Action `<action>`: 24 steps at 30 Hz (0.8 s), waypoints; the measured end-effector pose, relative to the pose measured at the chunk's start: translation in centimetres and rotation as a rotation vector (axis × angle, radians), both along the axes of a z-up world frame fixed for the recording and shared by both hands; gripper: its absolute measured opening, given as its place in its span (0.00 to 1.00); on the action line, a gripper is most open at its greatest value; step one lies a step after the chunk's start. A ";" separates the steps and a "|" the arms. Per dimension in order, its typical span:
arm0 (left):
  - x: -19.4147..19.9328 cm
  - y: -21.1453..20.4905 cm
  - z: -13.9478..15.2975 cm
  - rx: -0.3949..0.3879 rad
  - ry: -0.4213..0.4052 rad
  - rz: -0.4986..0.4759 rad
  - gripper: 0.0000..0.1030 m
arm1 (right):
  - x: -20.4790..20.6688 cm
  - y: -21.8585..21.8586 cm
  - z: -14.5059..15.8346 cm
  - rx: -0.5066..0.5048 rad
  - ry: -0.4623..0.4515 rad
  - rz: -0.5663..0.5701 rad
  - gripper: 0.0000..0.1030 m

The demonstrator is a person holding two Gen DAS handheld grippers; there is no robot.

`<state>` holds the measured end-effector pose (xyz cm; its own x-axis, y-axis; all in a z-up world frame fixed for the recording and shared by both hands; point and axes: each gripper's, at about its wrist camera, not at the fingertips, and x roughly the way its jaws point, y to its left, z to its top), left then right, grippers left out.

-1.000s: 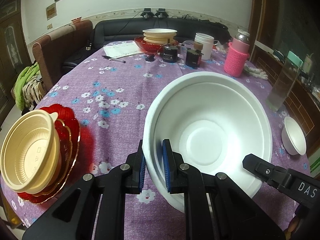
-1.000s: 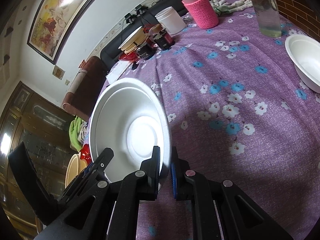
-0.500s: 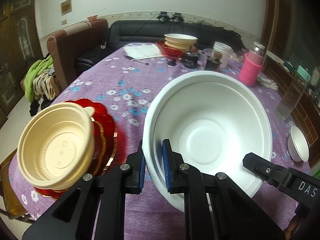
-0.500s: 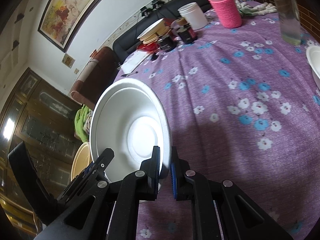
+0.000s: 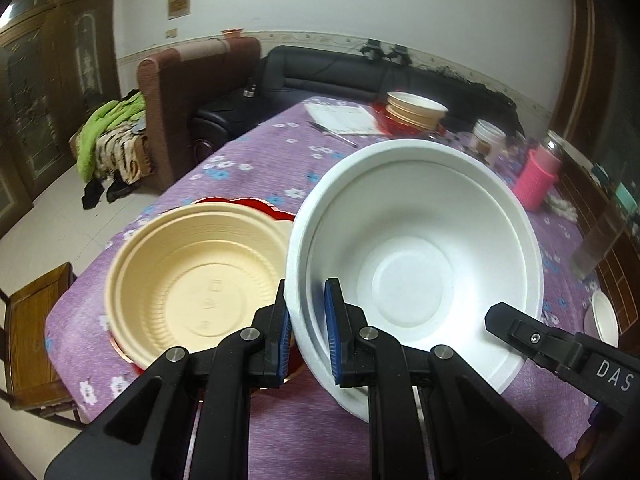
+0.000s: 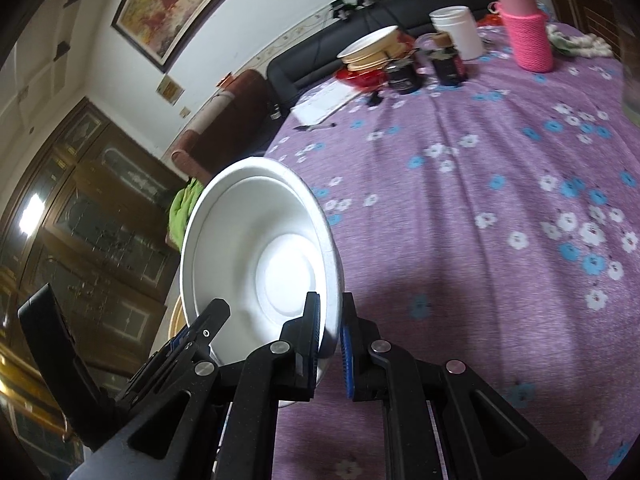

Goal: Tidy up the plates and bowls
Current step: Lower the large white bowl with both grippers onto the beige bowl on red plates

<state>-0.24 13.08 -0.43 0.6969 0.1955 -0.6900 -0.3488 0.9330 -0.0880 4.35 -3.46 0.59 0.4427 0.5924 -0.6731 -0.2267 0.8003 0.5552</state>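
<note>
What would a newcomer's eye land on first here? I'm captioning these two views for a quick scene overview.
First, the big white bowl, held off the purple flowered tablecloth with both grippers' jaws clamped on its rim: the left gripper on its left side, the right gripper on the opposite side. Next, the cream bowl on a red plate just left of it, near the table's edge. Far across the table stands a pink knit-covered jar.

Left gripper [image 5: 307, 328] and right gripper [image 6: 330, 340] angled downward, jaws clamped.
</note>
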 end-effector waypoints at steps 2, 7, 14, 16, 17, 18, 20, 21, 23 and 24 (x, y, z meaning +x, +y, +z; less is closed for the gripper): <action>-0.5 1.1 0.1 -0.013 -0.005 0.026 0.13 | -0.1 1.1 0.3 -0.005 -0.006 0.020 0.09; -1.7 3.4 0.4 -0.026 -0.021 0.083 0.13 | -0.7 4.0 1.0 -0.016 -0.025 0.079 0.09; -2.6 6.1 1.0 -0.033 -0.041 0.153 0.13 | -1.0 7.6 2.0 -0.024 -0.049 0.148 0.09; -2.9 6.7 1.0 -0.032 -0.045 0.167 0.13 | -1.1 8.6 2.3 -0.030 -0.056 0.165 0.09; -2.9 7.0 1.1 -0.032 -0.046 0.175 0.13 | -1.0 8.9 2.3 -0.031 -0.058 0.170 0.09; -2.9 7.3 1.0 -0.032 -0.045 0.182 0.13 | -1.0 9.3 2.4 -0.030 -0.059 0.177 0.09; -3.2 7.9 1.0 -0.032 -0.045 0.194 0.13 | -1.0 10.0 2.4 -0.032 -0.058 0.191 0.09; -3.3 8.1 0.9 -0.031 -0.044 0.199 0.13 | -1.1 10.4 2.4 -0.034 -0.058 0.199 0.09; -3.2 8.6 0.8 -0.033 -0.041 0.211 0.13 | -0.9 10.9 2.3 -0.037 -0.057 0.210 0.09; -3.3 8.8 0.7 -0.033 -0.039 0.216 0.13 | -0.9 11.2 2.3 -0.038 -0.056 0.215 0.09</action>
<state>-3.55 21.88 0.32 0.6678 0.3212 -0.6714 -0.5360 0.8334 -0.1345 3.46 7.76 2.85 0.3457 0.6518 -0.6750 -0.4241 0.7502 0.5073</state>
